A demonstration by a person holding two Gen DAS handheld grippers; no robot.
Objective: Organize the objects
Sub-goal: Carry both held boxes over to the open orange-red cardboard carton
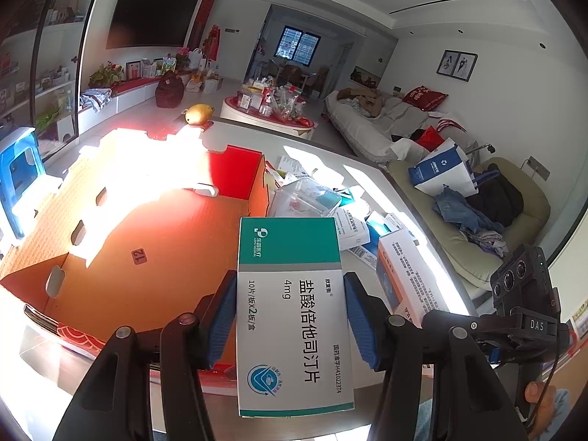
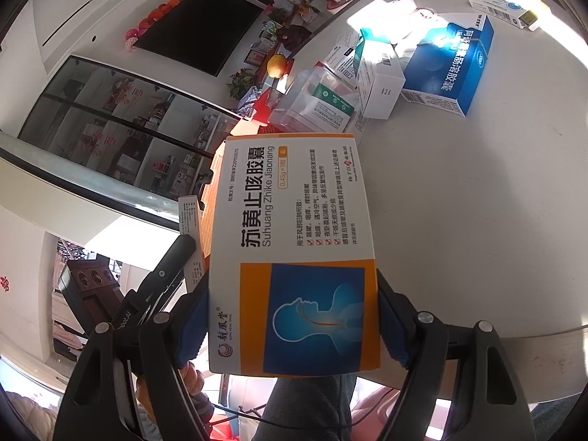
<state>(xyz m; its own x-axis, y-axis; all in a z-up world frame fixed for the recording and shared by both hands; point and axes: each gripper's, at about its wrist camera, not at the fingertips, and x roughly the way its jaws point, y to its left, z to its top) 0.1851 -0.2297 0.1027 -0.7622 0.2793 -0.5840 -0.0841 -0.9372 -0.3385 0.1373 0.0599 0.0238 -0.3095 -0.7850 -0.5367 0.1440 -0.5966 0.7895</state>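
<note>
My left gripper (image 1: 290, 316) is shut on a white and green medicine box (image 1: 292, 316), held above the near right corner of an open orange cardboard box (image 1: 147, 242). My right gripper (image 2: 294, 316) is shut on a white, orange and blue medicine box (image 2: 294, 257), held above the table's near edge. That box also shows in the left wrist view (image 1: 408, 275), to the right of the green one. More medicine boxes (image 1: 352, 228) lie in a pile on the white table (image 2: 477, 202), with a blue box (image 2: 452, 70) and a white box (image 2: 378, 81).
A clear plastic container (image 1: 305, 194) stands beside the cardboard box. A yellow fruit (image 1: 198, 114) sits at the table's far edge. Beyond the table are a sofa (image 1: 371, 117), a cushioned chair with clothes (image 1: 477, 213) and a blue stool (image 1: 18, 176).
</note>
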